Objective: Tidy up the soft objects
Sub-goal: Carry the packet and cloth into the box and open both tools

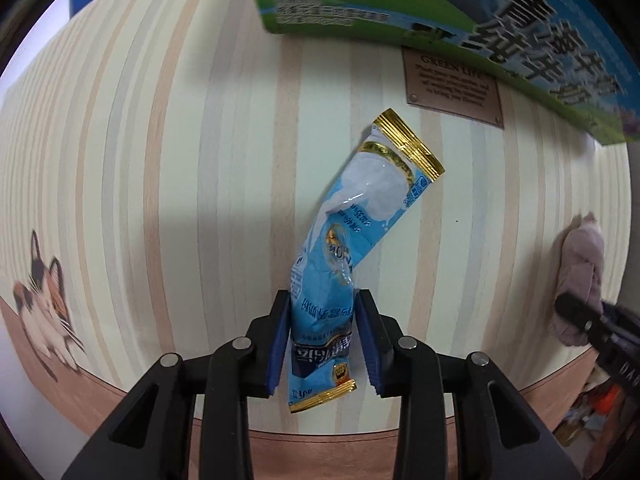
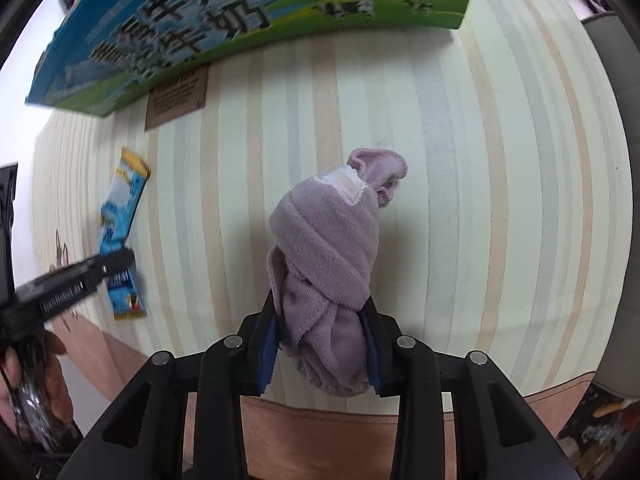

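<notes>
A blue and white soft pouch (image 1: 348, 248) with gold ends lies on the striped mat; my left gripper (image 1: 322, 308) is shut on its lower part. A knotted lilac towel (image 2: 328, 260) lies on the mat; my right gripper (image 2: 320, 320) is shut on its near end. The pouch (image 2: 120, 216) and the left gripper (image 2: 80, 276) show at the left of the right wrist view. The towel (image 1: 580, 276) and a right gripper finger (image 1: 576, 312) show at the right edge of the left wrist view.
A large green and blue milk carton box (image 1: 440, 12) stands at the far side of the mat, also in the right wrist view (image 2: 240, 20). A brown label patch (image 1: 452, 84) lies below it. A cat print (image 1: 44, 304) is at the mat's left edge.
</notes>
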A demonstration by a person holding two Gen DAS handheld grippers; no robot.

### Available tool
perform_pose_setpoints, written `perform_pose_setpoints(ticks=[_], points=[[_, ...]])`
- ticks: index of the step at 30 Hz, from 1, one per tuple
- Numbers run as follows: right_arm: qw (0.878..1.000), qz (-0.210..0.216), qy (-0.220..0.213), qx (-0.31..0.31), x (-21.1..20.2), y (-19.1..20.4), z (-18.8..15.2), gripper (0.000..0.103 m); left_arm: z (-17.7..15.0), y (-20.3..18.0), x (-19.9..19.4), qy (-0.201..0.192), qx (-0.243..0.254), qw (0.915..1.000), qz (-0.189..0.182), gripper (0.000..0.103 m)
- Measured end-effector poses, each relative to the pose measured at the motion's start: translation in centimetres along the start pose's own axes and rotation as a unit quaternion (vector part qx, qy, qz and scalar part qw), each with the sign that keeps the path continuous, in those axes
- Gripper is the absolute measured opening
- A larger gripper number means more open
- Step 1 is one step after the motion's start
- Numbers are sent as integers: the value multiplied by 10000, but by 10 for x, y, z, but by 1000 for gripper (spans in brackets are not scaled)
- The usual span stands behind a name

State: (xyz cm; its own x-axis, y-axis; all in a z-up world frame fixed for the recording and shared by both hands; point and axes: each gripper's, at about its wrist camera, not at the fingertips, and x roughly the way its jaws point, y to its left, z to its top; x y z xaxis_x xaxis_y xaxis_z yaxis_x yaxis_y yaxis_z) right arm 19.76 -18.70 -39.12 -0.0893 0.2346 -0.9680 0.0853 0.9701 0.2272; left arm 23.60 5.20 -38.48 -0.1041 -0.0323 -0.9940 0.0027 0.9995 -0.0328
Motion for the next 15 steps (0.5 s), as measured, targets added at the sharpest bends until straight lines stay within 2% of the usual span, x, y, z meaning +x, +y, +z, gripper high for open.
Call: perform_pose_setpoints(ticks=[4,7,10,15], points=[[10000,6,-32,42,0,-2,9,44,0,-12,-5,9,83,10000,0,26],[9999,-89,-122,-64,0,3,6,37,-6,-16,-10,37,-125,9995,-280,23],[9997,-20,-214,-131,-10,12,-2,34,-16,-28,-41,-203,-154,9982,-542,23],[9973,463,-541,-166,-61,18,-12,34,-27,-42,-122,-768,-148,9895,-1217,23]])
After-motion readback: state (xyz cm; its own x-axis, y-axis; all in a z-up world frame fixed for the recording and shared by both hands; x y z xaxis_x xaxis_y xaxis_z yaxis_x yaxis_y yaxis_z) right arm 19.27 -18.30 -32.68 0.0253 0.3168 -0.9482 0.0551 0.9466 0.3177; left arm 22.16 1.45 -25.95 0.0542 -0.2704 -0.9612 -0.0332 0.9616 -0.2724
